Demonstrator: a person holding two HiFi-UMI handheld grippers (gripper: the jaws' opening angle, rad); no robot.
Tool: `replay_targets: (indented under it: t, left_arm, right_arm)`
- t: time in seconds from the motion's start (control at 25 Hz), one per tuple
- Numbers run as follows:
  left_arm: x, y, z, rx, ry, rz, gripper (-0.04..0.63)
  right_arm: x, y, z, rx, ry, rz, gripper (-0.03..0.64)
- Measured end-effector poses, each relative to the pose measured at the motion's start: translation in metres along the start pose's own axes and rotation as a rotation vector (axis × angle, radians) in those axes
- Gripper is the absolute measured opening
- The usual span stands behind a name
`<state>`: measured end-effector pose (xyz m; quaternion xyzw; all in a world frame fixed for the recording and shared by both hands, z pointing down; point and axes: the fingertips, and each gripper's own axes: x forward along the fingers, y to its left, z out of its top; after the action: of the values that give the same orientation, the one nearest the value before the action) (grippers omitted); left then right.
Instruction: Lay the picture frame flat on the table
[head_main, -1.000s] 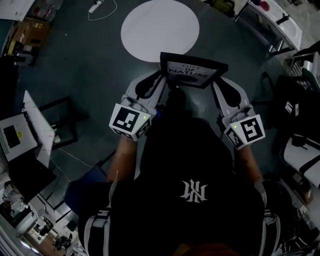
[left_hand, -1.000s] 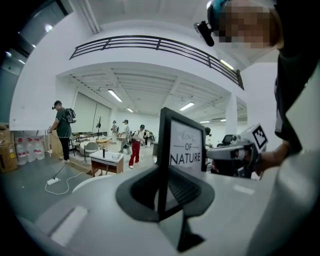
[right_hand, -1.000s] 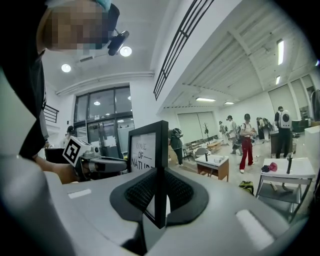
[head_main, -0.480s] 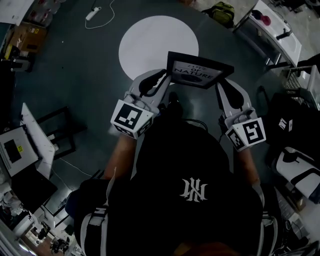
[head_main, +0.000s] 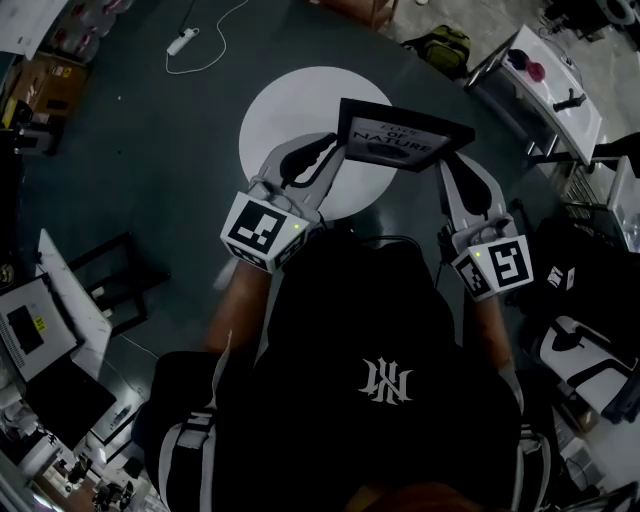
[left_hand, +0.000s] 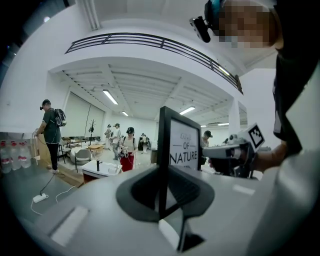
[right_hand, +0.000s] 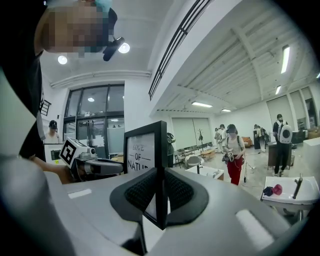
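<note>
In the head view, the picture frame (head_main: 404, 134) sits in the upper centre of the frame, carried between the two grippers, with its black border and white print, which includes the word "NATURE", turned up towards the camera. It overlaps the right-hand edge of the round white surface (head_main: 290, 105), which lies on the dark floor (head_main: 150, 150); whether the frame touches that surface cannot be told. The left gripper (head_main: 335, 153) comes in from lower left, and its own view shows its jaws closed narrowly on the frame's thin side edge, the dark pads pressing on either side of it. The right gripper (head_main: 447, 166) comes in from lower right, and its jaws are likewise clamped on the opposite side edge. In both gripper views the frame stands roughly upright between the pads, and each view shows the other gripper beyond it. A white power strip (head_main: 181, 42) with its cable lies on the floor at upper left, well apart from the surface.
</note>
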<state>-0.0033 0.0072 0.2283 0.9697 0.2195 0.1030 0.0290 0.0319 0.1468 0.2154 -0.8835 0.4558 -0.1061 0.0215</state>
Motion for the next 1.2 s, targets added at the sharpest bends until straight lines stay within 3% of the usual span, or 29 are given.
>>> replay_targets:
  t: [0.28, 0.48, 0.92, 1.2]
  left_arm:
    - [0.009, 0.042, -0.008, -0.035, 0.004, 0.047, 0.044]
    - [0.022, 0.068, -0.016, -0.064, 0.010, 0.127, 0.044]
    - [0.055, 0.122, -0.034, -0.168, 0.049, 0.421, 0.041]
    - [0.065, 0.127, -0.045, -0.224, 0.066, 0.588, 0.038]
  right_arm:
    - [0.050, -0.005, 0.001, -0.018, 0.031, 0.055, 0.032]
    - [0.088, -0.021, -0.005, -0.013, 0.061, 0.135, 0.032]
    - [0.196, -0.061, -0.010, -0.020, 0.139, 0.433, 0.032]
    - [0.238, -0.071, -0.014, -0.043, 0.183, 0.607, 0.032]
